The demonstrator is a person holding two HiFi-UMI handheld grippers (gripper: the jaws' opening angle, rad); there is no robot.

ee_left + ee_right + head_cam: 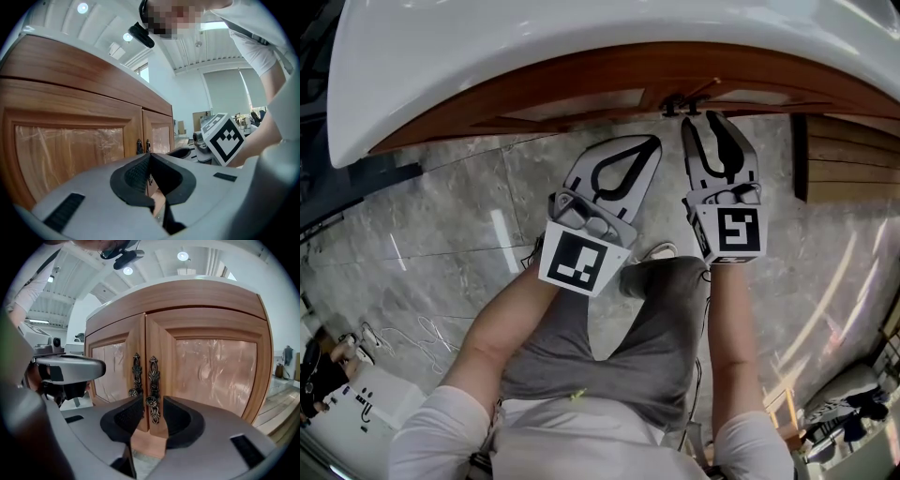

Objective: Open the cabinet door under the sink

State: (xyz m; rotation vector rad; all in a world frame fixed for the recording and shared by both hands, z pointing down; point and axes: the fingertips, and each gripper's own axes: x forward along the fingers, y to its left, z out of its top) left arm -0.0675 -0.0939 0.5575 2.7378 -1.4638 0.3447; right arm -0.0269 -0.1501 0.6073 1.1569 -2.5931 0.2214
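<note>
Under the white sink (534, 47) the wooden cabinet has two shut doors. Their ornate dark handles (680, 105) hang side by side at the middle seam. My right gripper (153, 405) is open, and the right door's handle (153, 380) stands in the gap between its fingertips, untouched. The left door's handle (136, 375) is just beside it. My left gripper (652, 143) is shut on nothing and hangs left of the right gripper (705, 120), a little back from the doors. In the left gripper view its tips (150, 157) meet in front of the left door (70, 150).
Grey marble floor (441, 216) spreads below the cabinet. A slatted wooden panel (853, 159) stands at the right. The person's bent leg in grey trousers (628, 328) is under both arms. Cables and white items (356, 375) lie at the lower left.
</note>
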